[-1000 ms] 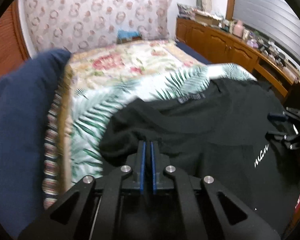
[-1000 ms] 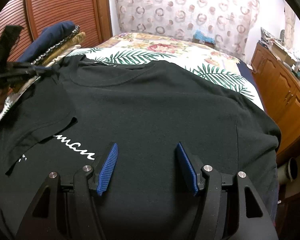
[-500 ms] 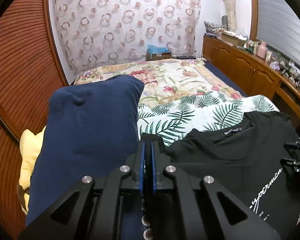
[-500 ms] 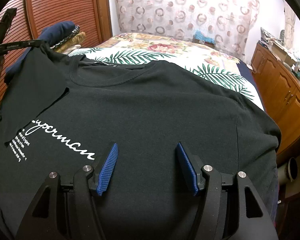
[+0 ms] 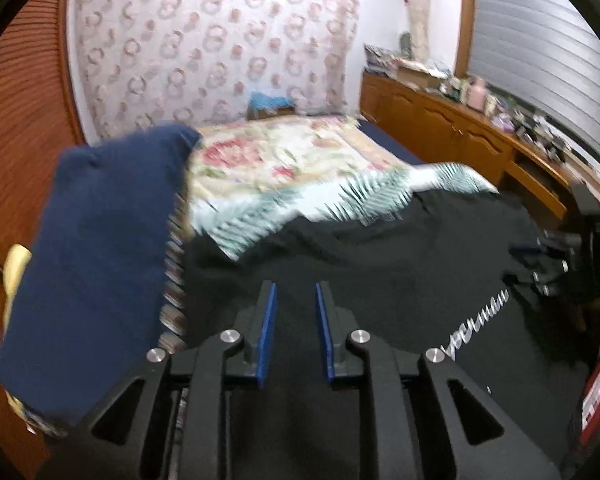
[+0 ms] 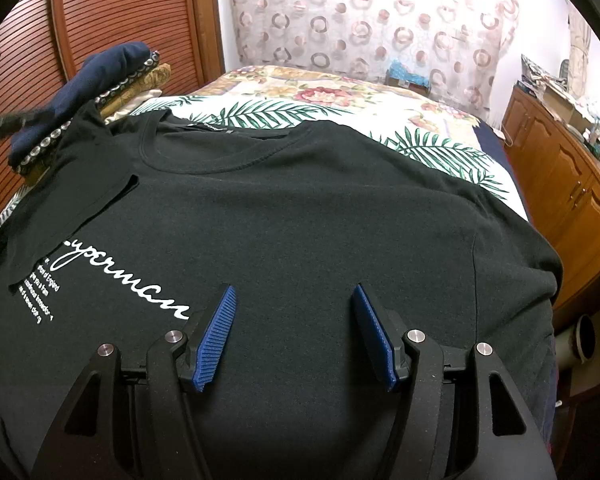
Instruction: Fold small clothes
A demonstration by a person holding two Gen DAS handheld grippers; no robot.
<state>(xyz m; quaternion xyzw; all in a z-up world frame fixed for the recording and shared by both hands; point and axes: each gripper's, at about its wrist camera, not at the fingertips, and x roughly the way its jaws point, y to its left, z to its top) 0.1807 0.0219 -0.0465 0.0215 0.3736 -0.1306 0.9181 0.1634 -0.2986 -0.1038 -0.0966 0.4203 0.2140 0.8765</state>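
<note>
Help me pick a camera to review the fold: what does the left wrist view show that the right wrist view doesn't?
Only the left wrist view: the left tool, opening with nothing between its pads, and a yellow cushion.
Only the right wrist view: the right tool open over the shirt, the neckline, the small white print.
Both: the black T-shirt, navy pillow, bed, wooden cabinets.

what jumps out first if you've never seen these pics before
A black T-shirt with white script lettering lies spread across the bed, filling the near part of both views. The right gripper hangs open above its middle. A navy pillow sits at the left, against the slatted wooden wall.
</note>
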